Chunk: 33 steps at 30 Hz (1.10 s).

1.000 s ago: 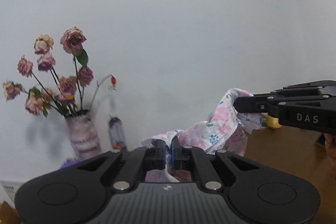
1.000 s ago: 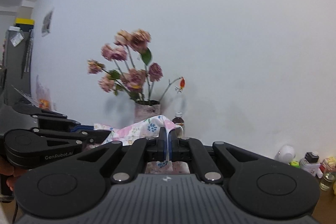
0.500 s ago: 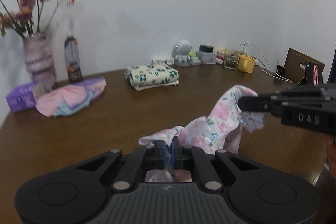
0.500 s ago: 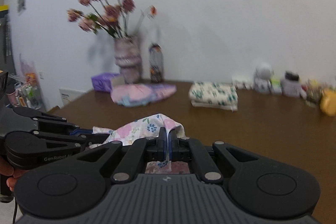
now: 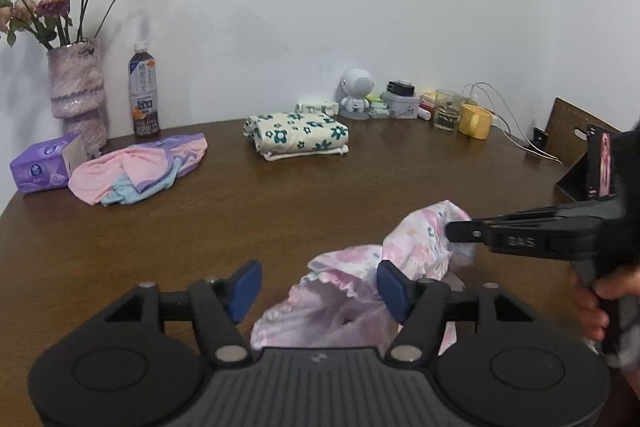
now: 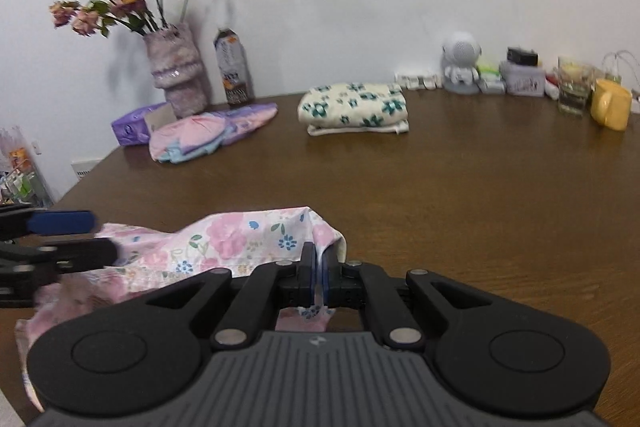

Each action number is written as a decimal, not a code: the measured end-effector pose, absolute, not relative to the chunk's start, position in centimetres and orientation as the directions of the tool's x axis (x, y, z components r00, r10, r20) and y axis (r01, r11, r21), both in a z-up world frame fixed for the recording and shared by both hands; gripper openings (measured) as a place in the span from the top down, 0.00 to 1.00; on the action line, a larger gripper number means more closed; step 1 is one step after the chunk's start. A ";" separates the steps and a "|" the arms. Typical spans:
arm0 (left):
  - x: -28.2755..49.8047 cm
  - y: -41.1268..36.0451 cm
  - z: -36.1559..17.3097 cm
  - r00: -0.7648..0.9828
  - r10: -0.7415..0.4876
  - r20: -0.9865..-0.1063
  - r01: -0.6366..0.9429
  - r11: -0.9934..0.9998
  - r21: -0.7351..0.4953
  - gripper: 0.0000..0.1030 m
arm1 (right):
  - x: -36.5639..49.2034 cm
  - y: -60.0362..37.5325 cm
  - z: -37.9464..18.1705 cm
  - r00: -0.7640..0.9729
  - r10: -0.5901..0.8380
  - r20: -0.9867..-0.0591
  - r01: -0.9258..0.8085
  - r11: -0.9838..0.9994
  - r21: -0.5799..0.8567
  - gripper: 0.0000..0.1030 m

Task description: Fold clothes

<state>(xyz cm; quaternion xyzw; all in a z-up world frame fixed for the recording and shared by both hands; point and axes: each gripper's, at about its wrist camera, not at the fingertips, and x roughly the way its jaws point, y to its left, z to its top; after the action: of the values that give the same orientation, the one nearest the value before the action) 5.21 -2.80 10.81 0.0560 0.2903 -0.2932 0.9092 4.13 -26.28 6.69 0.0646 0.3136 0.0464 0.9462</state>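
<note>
A pink floral garment (image 5: 416,243) (image 6: 224,243) lies crumpled on the near part of the brown table (image 5: 280,211). My left gripper (image 5: 318,283) has its jaws opening. Its blue pads (image 5: 246,285) stand wide apart, with a ruffled edge of the garment lying loose between them, touching neither. My right gripper (image 6: 319,267) pinches a folded corner of the garment, the cloth pressed between its pads while its jaws begin opening. It reaches in from the right (image 5: 452,231) in the left wrist view, held by a hand.
A folded cream garment with green flowers (image 5: 298,135) lies at mid-back. A pink and purple clothes pile (image 5: 136,167), tissue pack (image 5: 38,167), vase (image 5: 78,95) and bottle (image 5: 143,99) stand back left. A yellow mug (image 5: 474,121), a glass and small items line the wall.
Both grippers came down from facing the wall to the table, bringing the garment onto it. The left gripper opened and let go of the cloth. The right still pinches its corner.
</note>
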 end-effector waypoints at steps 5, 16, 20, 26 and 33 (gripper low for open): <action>2.6 -0.3 11.3 0.698 -0.462 -0.547 0.549 0.836 -0.006 0.17 | 3.5 -27.1 7.0 0.789 0.098 -0.606 -0.037 0.993 0.113 0.60; 0.8 -0.8 7.5 0.613 -0.458 -0.644 0.591 0.806 -0.011 0.16 | -0.4 -20.9 10.4 0.823 0.265 -0.503 -0.339 0.939 -0.061 0.30; 1.3 -1.6 5.7 0.594 -0.453 -0.665 0.605 0.796 -0.003 0.48 | 2.1 -17.6 8.8 0.785 0.276 -0.554 -0.402 0.908 -0.117 0.28; 1.6 0.2 5.4 0.575 -0.499 -0.649 0.636 0.771 -0.030 0.95 | 5.3 -17.1 5.8 0.702 0.285 -0.653 -0.428 0.901 -0.068 0.79; 3.6 3.7 7.9 0.655 -0.463 -0.597 0.569 0.822 -0.012 0.97 | 6.0 -21.7 7.6 0.767 0.287 -0.574 -0.298 0.951 0.077 0.96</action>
<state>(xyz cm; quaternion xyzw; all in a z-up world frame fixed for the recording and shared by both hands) 3.58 3.70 7.91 0.0882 0.3020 -0.2849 0.9055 5.96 -21.66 7.56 -0.0092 0.3040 0.1556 0.9398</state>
